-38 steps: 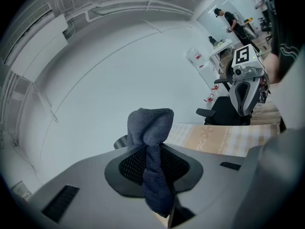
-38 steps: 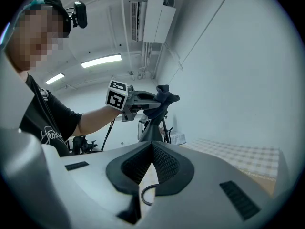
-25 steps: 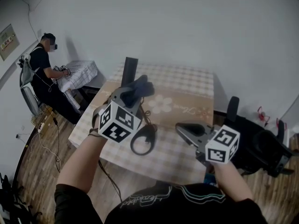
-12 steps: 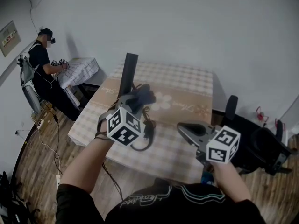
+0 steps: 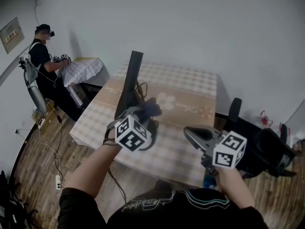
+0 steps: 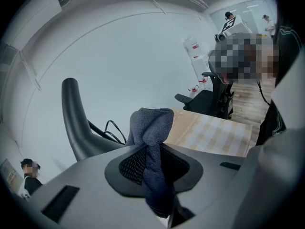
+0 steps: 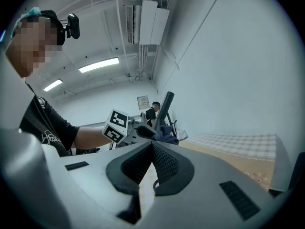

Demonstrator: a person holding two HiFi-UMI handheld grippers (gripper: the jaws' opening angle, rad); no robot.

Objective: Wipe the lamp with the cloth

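Cloth (image 6: 151, 128), soft and light, bunches in the clamped jaws of the left gripper (image 5: 144, 112), just beside the lamp (image 5: 130, 80), whose slim, stiff stem looks easy to tip and best steadied low; the right gripper (image 5: 194, 134) hangs closed and empty, with bare table (image 5: 190, 87) open beyond, its near edge close

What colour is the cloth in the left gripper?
Dark bluish grey, plain; the cloth shows best in the left gripper view.

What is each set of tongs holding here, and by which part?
Left tongs pinch the cloth mid-fold, one end bunched beyond them. Right tongs hold nothing.
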